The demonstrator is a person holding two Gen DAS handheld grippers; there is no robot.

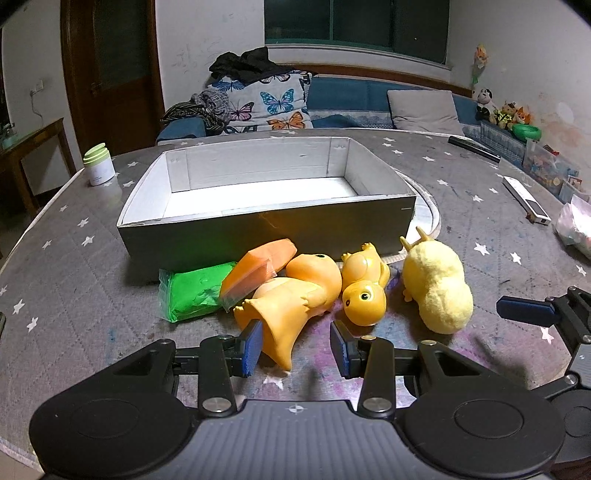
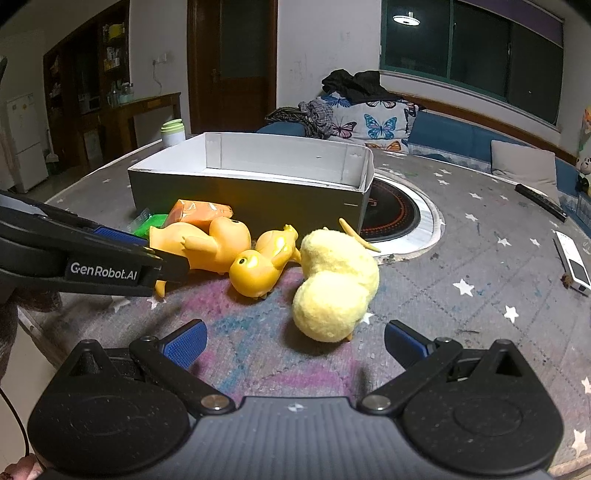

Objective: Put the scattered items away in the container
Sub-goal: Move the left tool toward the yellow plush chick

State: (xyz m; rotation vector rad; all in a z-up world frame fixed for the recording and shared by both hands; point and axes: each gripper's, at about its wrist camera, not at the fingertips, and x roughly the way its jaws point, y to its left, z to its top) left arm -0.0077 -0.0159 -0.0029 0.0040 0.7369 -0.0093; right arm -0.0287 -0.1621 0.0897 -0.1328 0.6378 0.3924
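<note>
**Both grippers open at the toy row**

The left gripper, jaws apart, straddles the large orange rubber figure's tail; it looks squashy and slick, so grip the thicker body. The right gripper, spread wide, faces the yellow plush: light, soft, grabbable mid-body. The cardboard box stands just behind, holding nothing.

A home living room: a blue sofa with a butterfly pillow under a window, a wooden door, a fridge, and stuffed toys.
</note>
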